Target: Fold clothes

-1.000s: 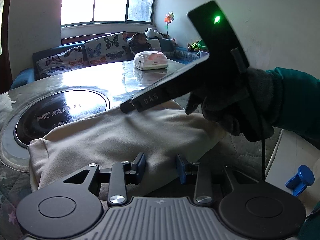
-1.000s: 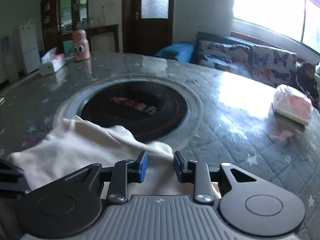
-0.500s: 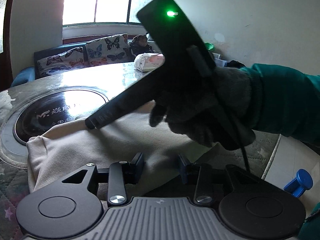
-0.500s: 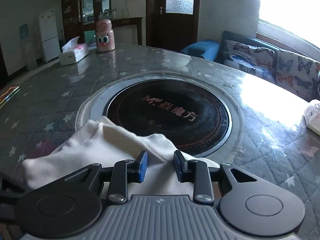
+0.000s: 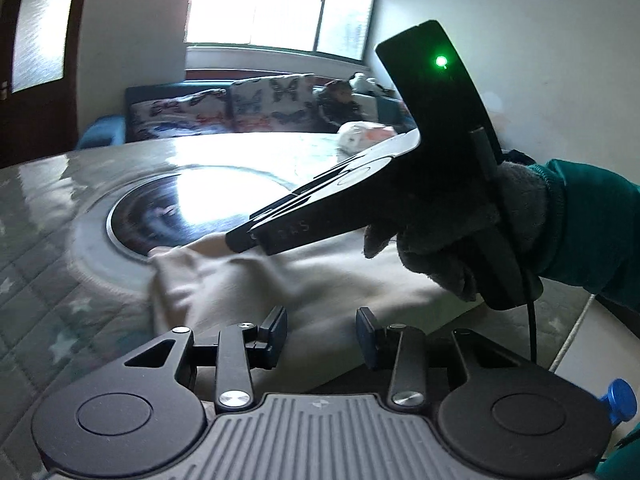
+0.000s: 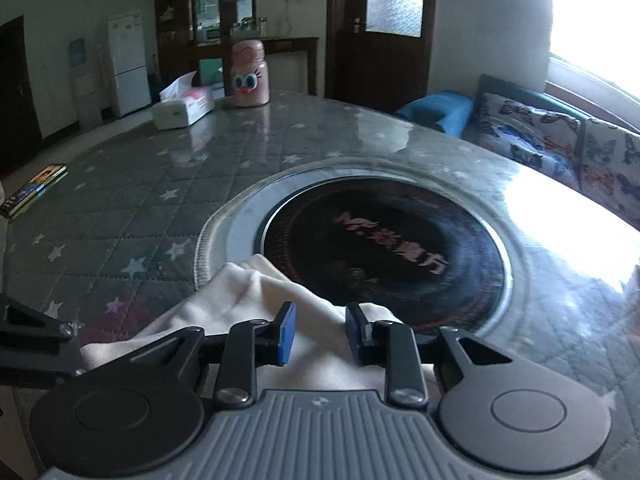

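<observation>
The cream garment (image 5: 320, 280) is lying bunched on the bench (image 6: 160, 220), reaching onto the round black hob (image 6: 384, 248). The left tongs (image 5: 321, 330) are hovering spread above it. Only the left view is showing the gloved hand (image 5: 460, 248); the right tongs (image 6: 319, 330) have just been narrowing, gap open, cloth beneath.

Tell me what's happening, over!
Left gripper open above the cream garment. Right gripper jaws just been closing, cloth between, not pinched. Nothing in the way, over.
</observation>
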{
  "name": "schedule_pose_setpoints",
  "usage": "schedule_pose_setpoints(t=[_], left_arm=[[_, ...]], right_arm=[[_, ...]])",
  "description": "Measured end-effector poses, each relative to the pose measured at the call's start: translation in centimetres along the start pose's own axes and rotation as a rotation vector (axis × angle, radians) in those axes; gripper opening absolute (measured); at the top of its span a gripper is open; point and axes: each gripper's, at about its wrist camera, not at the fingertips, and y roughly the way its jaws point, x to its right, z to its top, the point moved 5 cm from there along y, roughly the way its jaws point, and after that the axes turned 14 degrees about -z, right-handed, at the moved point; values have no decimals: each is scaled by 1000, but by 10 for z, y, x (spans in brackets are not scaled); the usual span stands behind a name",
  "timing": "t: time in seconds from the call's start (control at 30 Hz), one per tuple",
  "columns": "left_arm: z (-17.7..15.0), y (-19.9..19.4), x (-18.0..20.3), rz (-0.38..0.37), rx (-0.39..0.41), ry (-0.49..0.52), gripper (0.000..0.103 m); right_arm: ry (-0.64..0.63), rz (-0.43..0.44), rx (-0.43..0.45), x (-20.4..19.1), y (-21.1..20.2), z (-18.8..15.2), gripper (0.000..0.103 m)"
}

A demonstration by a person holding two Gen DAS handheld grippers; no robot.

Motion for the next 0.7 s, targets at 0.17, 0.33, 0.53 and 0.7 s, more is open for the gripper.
schedule_pose_setpoints(t=[0.17, 0.33, 0.53, 0.7], left_arm=[[-2, -8, -5, 3, 9, -24, 41], [0, -17, -3, 11, 30, -27, 41], [-5, -27, -14, 27, 33, -75, 42], [-10, -37, -16, 30, 33, -87, 42]], right_arm=[[-21, -5, -9, -9, 13, 4, 22], [-23, -13, 13, -8, 7, 9, 22], [-94, -3, 42, -16, -26, -2, 22], [-141, -18, 64, -27, -38, -18, 22]])
